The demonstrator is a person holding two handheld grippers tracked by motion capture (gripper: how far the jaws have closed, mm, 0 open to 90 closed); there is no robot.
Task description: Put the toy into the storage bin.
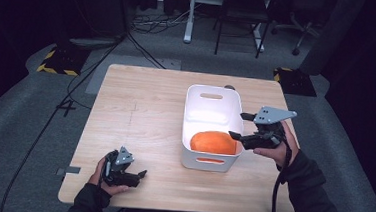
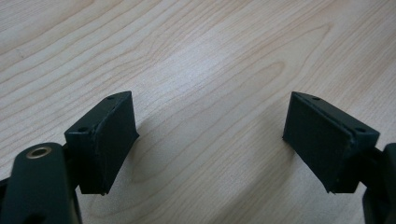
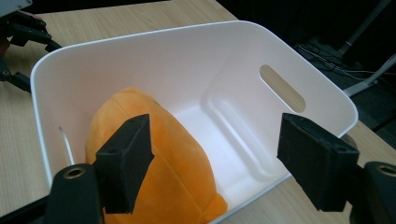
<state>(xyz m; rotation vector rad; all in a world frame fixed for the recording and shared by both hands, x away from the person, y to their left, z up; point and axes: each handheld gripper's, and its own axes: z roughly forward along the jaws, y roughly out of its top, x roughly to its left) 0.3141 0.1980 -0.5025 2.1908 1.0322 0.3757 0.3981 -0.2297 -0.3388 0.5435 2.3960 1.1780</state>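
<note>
An orange plush toy [image 1: 213, 142] lies in the near end of a white plastic bin [image 1: 212, 95] on the wooden table [image 1: 140, 107]. My right gripper [image 1: 237, 125] hovers over the bin's right rim, open, with nothing between its pads. In the right gripper view the toy [image 3: 177, 168] sits just below the open jaws of that gripper [image 3: 215, 140], inside the bin [image 3: 187, 28]. My left gripper [image 1: 140, 174] rests low near the table's front left edge. It is open [image 2: 210, 135] over bare wood.
The bin has handle slots at both ends [image 3: 281, 87]. Behind the table are floor cables [image 1: 156, 23], chair and desk legs [image 1: 240, 39], and yellow-black striped plates [image 1: 59, 59]. Bare wood spreads left of the bin.
</note>
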